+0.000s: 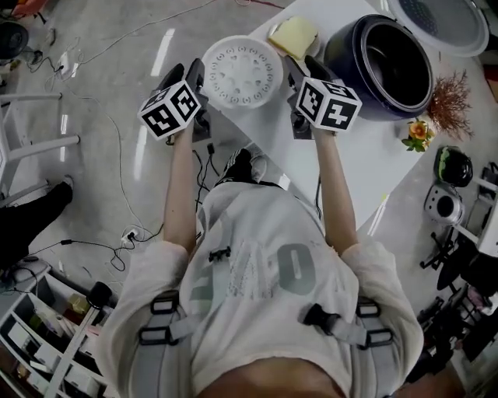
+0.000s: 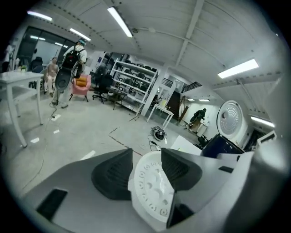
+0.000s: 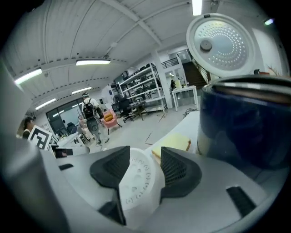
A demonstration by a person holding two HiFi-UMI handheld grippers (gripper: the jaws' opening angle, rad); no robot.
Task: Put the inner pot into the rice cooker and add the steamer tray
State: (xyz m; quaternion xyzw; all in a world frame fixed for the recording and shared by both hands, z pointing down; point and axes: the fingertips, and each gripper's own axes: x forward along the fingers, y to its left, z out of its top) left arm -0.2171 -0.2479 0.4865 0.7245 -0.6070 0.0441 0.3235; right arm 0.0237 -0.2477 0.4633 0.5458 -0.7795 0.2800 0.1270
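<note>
The white round steamer tray (image 1: 241, 71) with its ring of holes hangs level over the near left corner of the white table (image 1: 366, 167), held from both sides. My left gripper (image 1: 199, 76) is shut on its left rim, my right gripper (image 1: 293, 67) on its right rim. In the left gripper view the steamer tray (image 2: 150, 191) stands edge-on between the dark pads (image 2: 111, 175). The right gripper view shows the steamer tray (image 3: 136, 186) the same way. The dark blue rice cooker (image 1: 381, 66) stands to the right with its lid (image 1: 443, 23) up; I cannot tell an inner pot apart inside.
A yellow pad (image 1: 294, 35) lies on the table between tray and cooker. Dried twigs (image 1: 449, 101) and an orange flower (image 1: 419, 132) sit by the cooker's right. Cables (image 1: 117, 249) run over the floor at the left. People stand far off (image 2: 70, 68).
</note>
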